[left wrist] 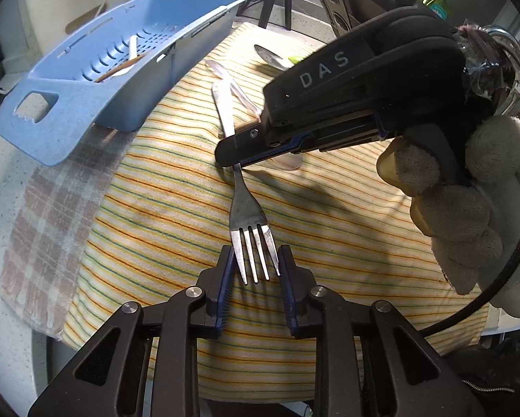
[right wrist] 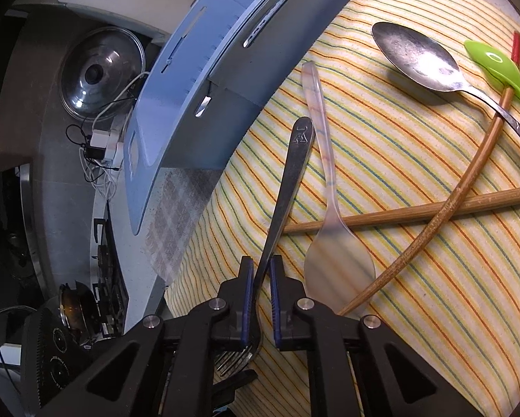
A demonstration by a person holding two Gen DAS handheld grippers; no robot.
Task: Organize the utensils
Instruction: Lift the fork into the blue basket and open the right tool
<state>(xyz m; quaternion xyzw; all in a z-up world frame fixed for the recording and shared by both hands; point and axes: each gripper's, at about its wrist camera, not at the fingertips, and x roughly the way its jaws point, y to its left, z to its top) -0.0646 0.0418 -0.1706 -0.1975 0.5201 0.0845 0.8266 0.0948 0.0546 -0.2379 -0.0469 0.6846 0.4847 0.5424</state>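
Observation:
A metal fork (left wrist: 244,205) lies on the striped cloth (left wrist: 162,208). My left gripper (left wrist: 253,264) has its pads on either side of the tines, touching them. My right gripper (left wrist: 237,158) comes in from the right and straddles the fork's neck; in the right wrist view (right wrist: 260,271) the handle (right wrist: 287,180) runs between the pads with a small gap on the right side. A blue slotted basket (left wrist: 96,80) stands at the back left with a white utensil and a chopstick inside.
On the cloth lie a clear plastic spoon (right wrist: 333,243), a metal spoon (right wrist: 420,59), a green plastic spoon (right wrist: 496,66) and two wooden chopsticks (right wrist: 444,205). A checked towel (left wrist: 51,215) lies under the basket. A pot lid (right wrist: 102,73) and cables sit beyond the basket.

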